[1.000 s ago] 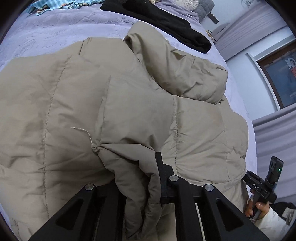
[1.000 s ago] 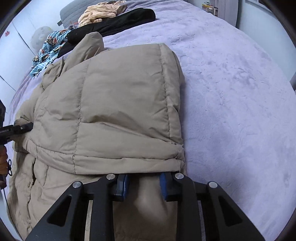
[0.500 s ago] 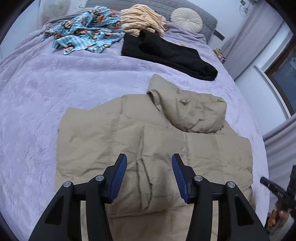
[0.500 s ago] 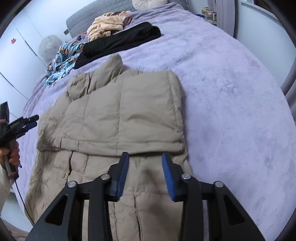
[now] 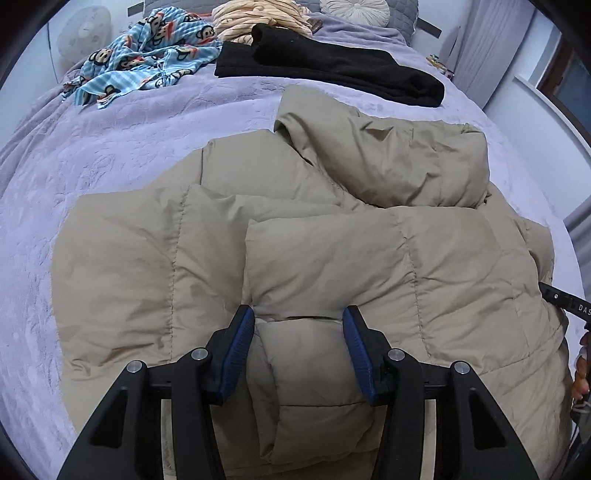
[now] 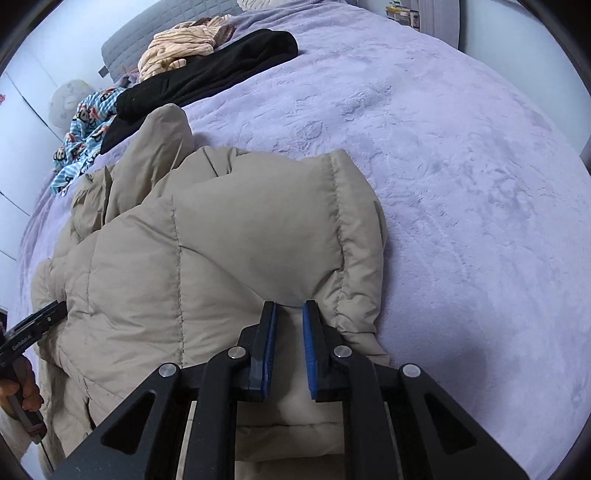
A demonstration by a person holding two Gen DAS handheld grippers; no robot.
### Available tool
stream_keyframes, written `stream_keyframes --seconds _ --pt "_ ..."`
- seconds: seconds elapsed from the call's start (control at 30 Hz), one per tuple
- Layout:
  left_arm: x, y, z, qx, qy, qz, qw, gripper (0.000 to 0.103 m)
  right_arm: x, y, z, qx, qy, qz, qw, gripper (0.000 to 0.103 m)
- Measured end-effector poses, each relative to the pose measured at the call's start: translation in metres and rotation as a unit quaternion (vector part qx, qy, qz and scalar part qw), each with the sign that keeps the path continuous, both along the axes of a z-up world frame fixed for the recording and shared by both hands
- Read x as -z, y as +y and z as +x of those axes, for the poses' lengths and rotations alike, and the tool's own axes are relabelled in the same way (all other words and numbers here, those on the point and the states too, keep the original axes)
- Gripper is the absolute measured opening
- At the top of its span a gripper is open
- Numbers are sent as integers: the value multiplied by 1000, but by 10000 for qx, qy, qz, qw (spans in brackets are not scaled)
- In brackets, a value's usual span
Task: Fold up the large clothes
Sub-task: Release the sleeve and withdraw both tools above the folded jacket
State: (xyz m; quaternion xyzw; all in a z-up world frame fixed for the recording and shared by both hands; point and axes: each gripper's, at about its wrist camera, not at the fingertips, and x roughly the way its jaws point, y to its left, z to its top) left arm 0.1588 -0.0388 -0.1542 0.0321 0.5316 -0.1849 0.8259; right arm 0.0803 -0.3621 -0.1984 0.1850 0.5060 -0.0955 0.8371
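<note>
Left wrist view: the left hand-held gripper points down at the tan jacket; its jaws stand about half open, with a padded fold of the jacket bulging between the blue pads; the pads look to brush the fabric at most, with no pinch showing; the jacket lies spread on the bed, a folded panel on top near the gripper and the collar bunched at the far side; the jacket's left edge ends on bare purple cover, with open room there; beyond lie a black garment, a blue monkey-print cloth, a striped cloth and a round cushion by the grey headboard; at the right rim the right hand-held gripper reaches to the jacket's edge.

Right wrist view: the right hand-held gripper has its jaws narrow and closing; jacket fabric sits between the pads at the folded near edge, though a slim gap shows beside each pad; the jacket's right edge is a rounded fold just beside the gripper; right of it the bed is wide and bare; the black garment, striped cloth and print cloth lie at the far left; the left hand-held gripper meets the jacket's left side, a hand on its handle; pale walls close the room.
</note>
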Motion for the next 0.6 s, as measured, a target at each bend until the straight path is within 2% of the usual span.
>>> stream_keyframes --seconds 0.1,0.17,0.2,0.23,0.3,0.33,0.37,0.53,0.6 --pt "-12 10 -4 -247 -30 147 9996 53 -6 -2 -3 66 108 -104 9999 14" --pt "-20 19 -12 -341 -91 179 9992 55 -15 2 -9 69 206 -364 9991 19" --pt "-21 21 -16 -350 -100 255 9990 67 -19 5 -13 28 231 -495 9985 19" --pt "-21 24 -20 -395 -132 434 9982 70 -23 9 -18 -20 262 -609 9978 20" --pt "-21 30 -26 -439 -60 613 9971 70 -29 14 -28 -74 355 -791 9962 27" --pt "-23 33 -29 -460 17 615 9970 70 -32 15 -33 -60 411 -818 9958 34" --pt "-26 35 -32 -500 73 607 9969 70 -35 15 -38 -24 446 -808 9957 42" --pt "-45 37 -51 -525 253 727 9956 70 -52 9 -63 219 450 -232 9985 57" --pt "-52 35 -58 -502 326 673 9959 70 -57 9 -74 323 452 57 9984 60"
